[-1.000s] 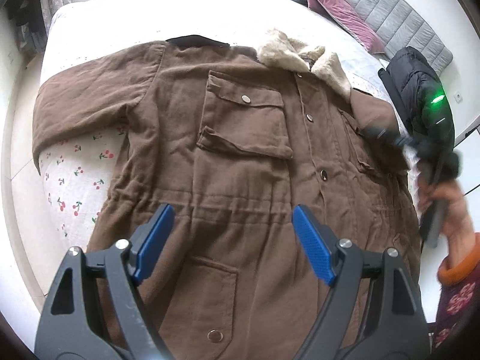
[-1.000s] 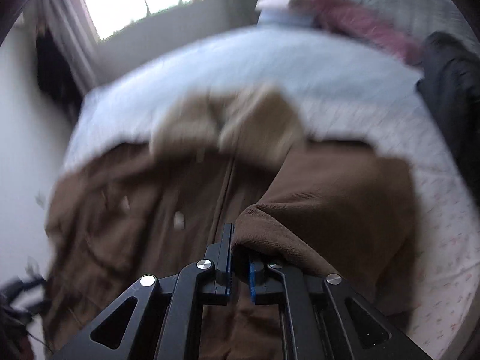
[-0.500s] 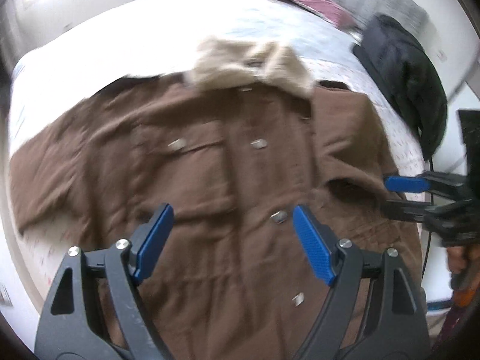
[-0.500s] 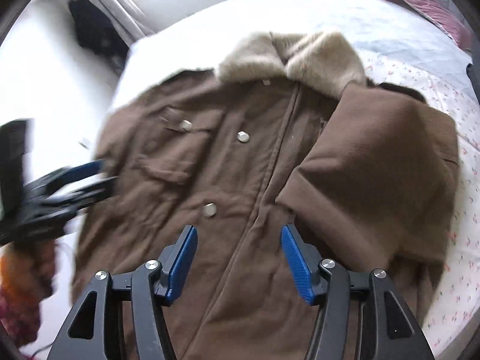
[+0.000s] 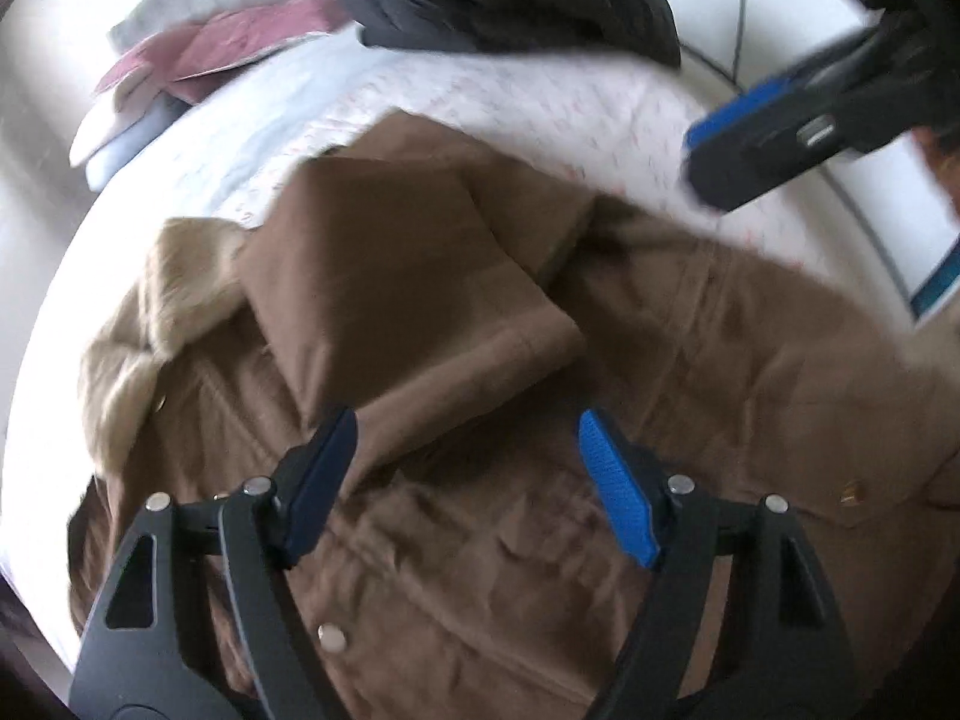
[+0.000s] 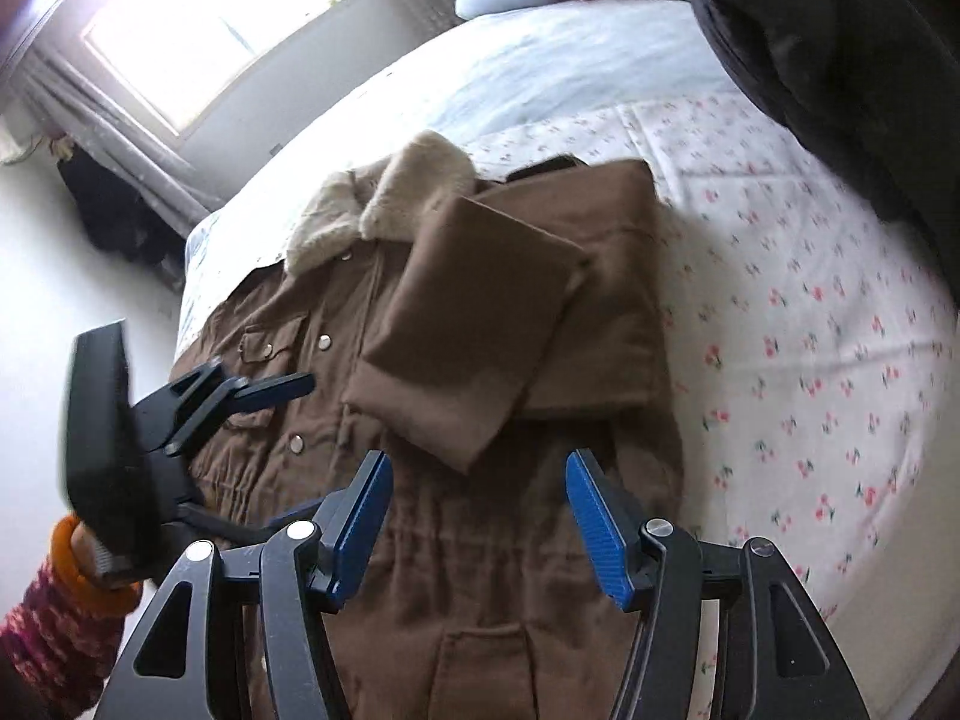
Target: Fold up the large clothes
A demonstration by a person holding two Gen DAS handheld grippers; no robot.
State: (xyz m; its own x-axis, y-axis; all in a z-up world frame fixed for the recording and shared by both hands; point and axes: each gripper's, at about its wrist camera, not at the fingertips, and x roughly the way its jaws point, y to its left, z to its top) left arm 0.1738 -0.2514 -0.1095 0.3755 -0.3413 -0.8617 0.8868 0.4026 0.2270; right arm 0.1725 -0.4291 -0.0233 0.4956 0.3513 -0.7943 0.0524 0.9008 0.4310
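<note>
- Brown coat (image 6: 480, 516) on bed (image 6: 810, 300): thick, heavy, soft, I guess.
- One sleeve (image 6: 474, 324) folded mid-frame.
- Left tool (image 5: 468, 474) closing, nothing between; right tool (image 6: 477, 516) wide, empty.
- I'd grab the other cuff.

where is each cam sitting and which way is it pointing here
Left wrist: on the left gripper, jaws closing on nothing, looking down at the brown fleece-collared coat; right gripper shows upper right.
Right wrist: on the right gripper, open, looking down the coat toward the window; left gripper and patterned sleeve show left.
Shared: coat, folded sleeve, cherry-print sheet, black jacket.
</note>
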